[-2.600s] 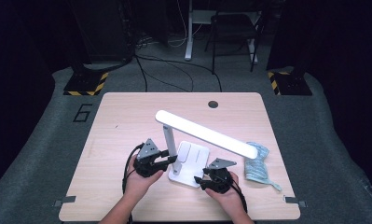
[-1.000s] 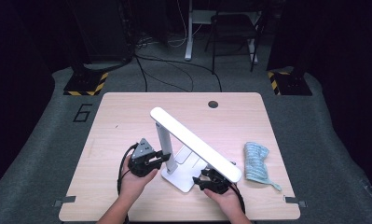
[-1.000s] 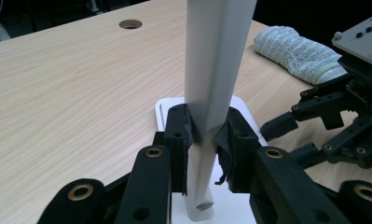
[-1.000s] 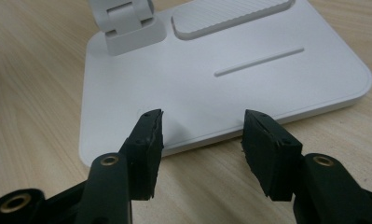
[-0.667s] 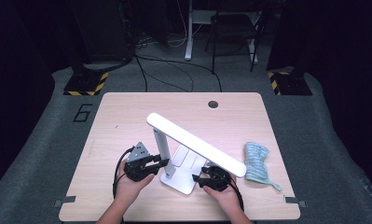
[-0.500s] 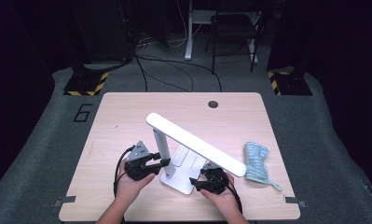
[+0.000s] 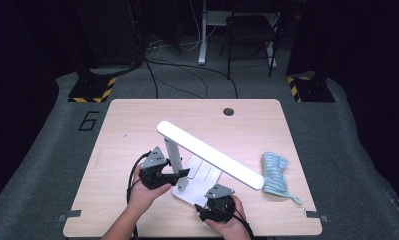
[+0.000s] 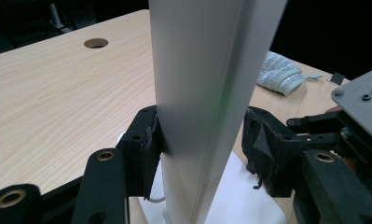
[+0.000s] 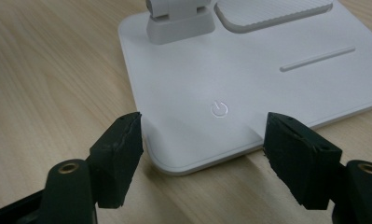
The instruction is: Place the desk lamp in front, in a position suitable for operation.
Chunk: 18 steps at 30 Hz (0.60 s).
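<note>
Desk lamp (image 7: 197,172) stands near the front middle of the worktop (image 7: 127,125), white flat base toward the near edge, upright post at the base's left, long light bar slanting from far-left down to near-right.

Left claw (image 7: 179,173) around the post (image 8: 197,107): in the left gripper view one pad touches the post's side; the other pad looks just clear of it, though the post's edge hides the contact line, so whether the grip is firm I cannot tell. Jaws are not spread beyond the post's width.

Right claw (image 9: 202,156) spread wide, holding nothing. It hangs low over the near corner of the lamp base (image 9: 267,88). The power symbol (image 9: 219,108) lies directly ahead of the claw, just beyond the jaw tips and roughly centred between them, on the base's top face.

Key relation: button is forward of the right claw, along its own line of sight; the base's long edge runs across that line. Right hand (image 7: 227,227) is the nearer one to the button; left is occupied steadying the post.

Judgement: next move is a short forward-and-down press with one jaw tip, while the left claw keeps the lamp from sliding.

Blue cloth (image 7: 274,172) lies at the right, well apart.
</note>
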Tool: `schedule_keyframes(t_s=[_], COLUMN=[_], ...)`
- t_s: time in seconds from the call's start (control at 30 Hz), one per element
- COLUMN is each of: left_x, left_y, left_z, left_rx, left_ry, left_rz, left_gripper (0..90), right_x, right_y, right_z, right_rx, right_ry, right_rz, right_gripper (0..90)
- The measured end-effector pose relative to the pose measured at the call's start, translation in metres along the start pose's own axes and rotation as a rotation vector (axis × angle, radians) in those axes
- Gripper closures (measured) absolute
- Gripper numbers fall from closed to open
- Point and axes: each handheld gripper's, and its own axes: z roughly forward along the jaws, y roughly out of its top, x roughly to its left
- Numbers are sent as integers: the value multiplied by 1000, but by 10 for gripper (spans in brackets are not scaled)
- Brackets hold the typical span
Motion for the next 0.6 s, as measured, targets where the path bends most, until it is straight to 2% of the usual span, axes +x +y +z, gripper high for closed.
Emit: schedule_keyframes(t_s=[0.1, 0.13, 0.27, 0.3, 0.33, 0.4, 0.43, 0.47, 0.53, 0.57, 0.6], left_x=[0, -1, 0, -2, -2, -2, -2, -1, 0, 1, 1], left_y=[0, 0, -3, -4, -4, -4, -4, -4, -3, -1, -1], left_z=[-2, -3, -8, -9, -9, -11, -11, -11, -11, -6, -6], left_rx=[-3, -6, -4, -2, -2, 2, 2, 2, 9, 11, 11], left_ry=[-1, -9, -31, -45, -45, -55, -60, -68, -86, -95, -95], left_rz=[8, -2, 11, -5, -5, 8, 5, 19, 35, 45, 45], left_gripper=[477, 476, 474, 473, 472, 467, 467, 465, 470, 481, 478], right_x=[-3, -5, -12, -15, -15, -19, -22, -24, -27, -30, -30], right_y=[-1, -1, -2, -2, -2, -1, -1, -1, -1, -1, -1], right_z=[1, 2, 0, -2, -2, -2, -2, -3, -5, -6, -6], right_rx=[10, 11, 10, 11, 11, 11, 3, -2, -18, -11, -11], right_ry=[11, 10, 18, 30, 30, 44, 53, 58, 44, 32, 32], right_rz=[-4, -1, 24, 57, 57, 73, 75, 89, 84, 108, 108], right_gripper=[252, 254, 284, 290, 290, 298, 307, 323, 420, 418, 418])
